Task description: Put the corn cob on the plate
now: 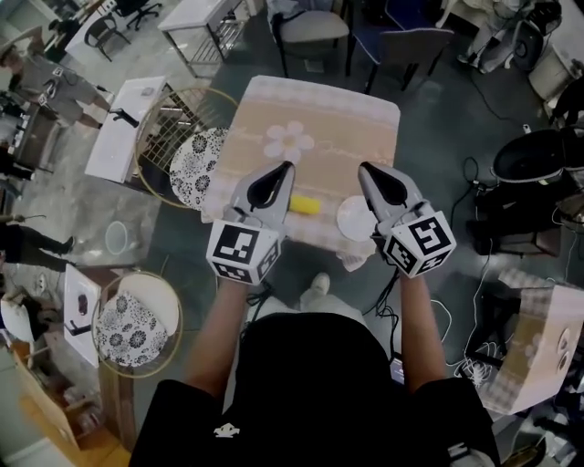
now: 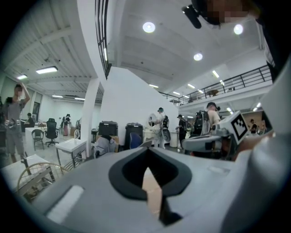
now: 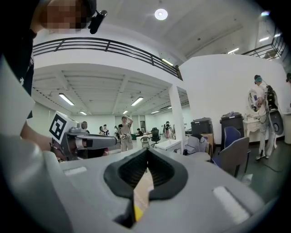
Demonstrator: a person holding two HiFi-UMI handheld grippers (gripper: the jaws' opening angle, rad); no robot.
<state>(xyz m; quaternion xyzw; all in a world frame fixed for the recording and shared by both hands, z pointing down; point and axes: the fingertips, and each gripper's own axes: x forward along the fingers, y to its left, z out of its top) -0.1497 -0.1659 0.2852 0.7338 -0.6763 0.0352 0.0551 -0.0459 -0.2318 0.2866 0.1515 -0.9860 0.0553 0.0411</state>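
A yellow corn cob [image 1: 305, 204] lies near the front edge of a small table [image 1: 319, 109] covered by a beige cloth with a flower print. Just right of the cob sits a small white plate [image 1: 354, 219], bare. My left gripper [image 1: 286, 168] hovers above the table just left of the cob, shut and holding nothing. My right gripper [image 1: 365, 169] hovers over the plate's left rim, also shut and holding nothing. In the left gripper view the jaws [image 2: 146, 150] meet in a closed slit. A sliver of the yellow cob [image 3: 137, 212] shows below the closed right gripper [image 3: 147, 151].
A round wire basket [image 1: 173, 123] with a patterned plate stands left of the table. Another patterned plate [image 1: 130, 328] lies at lower left. Two chairs [image 1: 315, 27] [image 1: 415, 41] stand beyond the table. Cables and a black case [image 1: 534, 160] are on the right.
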